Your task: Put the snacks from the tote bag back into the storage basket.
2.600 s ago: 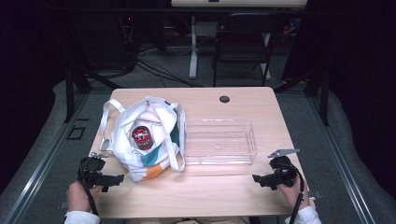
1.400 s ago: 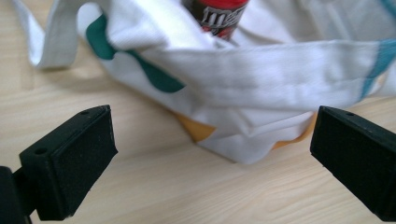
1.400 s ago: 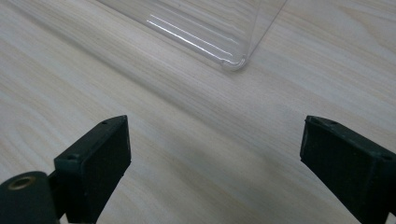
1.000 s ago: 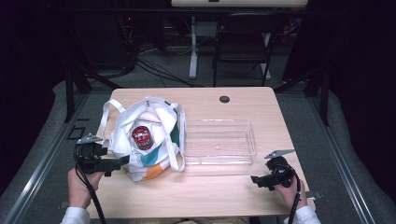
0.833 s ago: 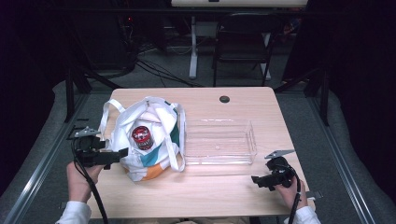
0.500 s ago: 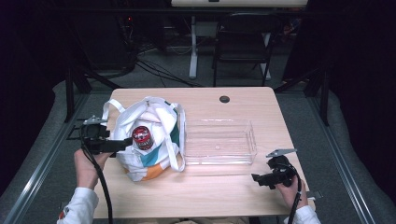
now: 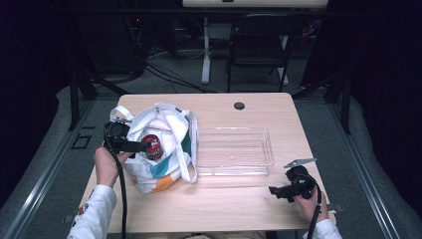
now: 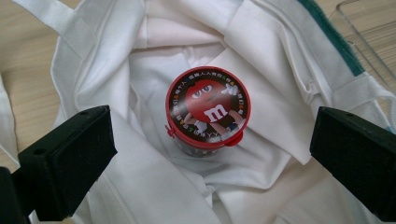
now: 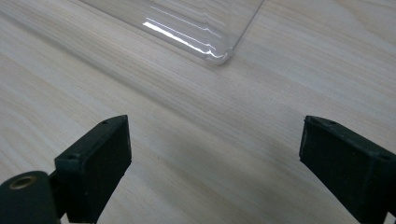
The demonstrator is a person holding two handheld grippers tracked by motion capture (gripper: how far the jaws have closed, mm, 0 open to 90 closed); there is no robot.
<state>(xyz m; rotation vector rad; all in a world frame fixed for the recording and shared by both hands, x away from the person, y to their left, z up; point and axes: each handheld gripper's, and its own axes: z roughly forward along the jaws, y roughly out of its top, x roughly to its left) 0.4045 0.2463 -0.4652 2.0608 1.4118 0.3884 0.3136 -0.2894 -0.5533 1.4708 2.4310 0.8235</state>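
The M&M's candy tub (image 8: 208, 112) stands upright, red lid up, deep in the open mouth of the white tote bag (image 8: 140, 51), which lies toward the bench's left edge. The left tool (image 8: 208, 158) hangs directly above it, jaws spread wide on either side of the tub and touching nothing but air, with folds of cloth close beneath them. The step in hand looks like the reach into the bag to take the tub out. The next move probably calls for lowering straight down until the jaws flank the tub's wall below the lid, then closing without pinching fabric. The bag's sides crowd the tub, so room is tight there. Just right of the bag sits a clear plastic tray (image 7: 234, 149), empty, a likely destination. The right tool (image 7: 278, 191) rests open near the bench's front right corner (image 7: 326, 226), on bare wood just short of the tray's corner.
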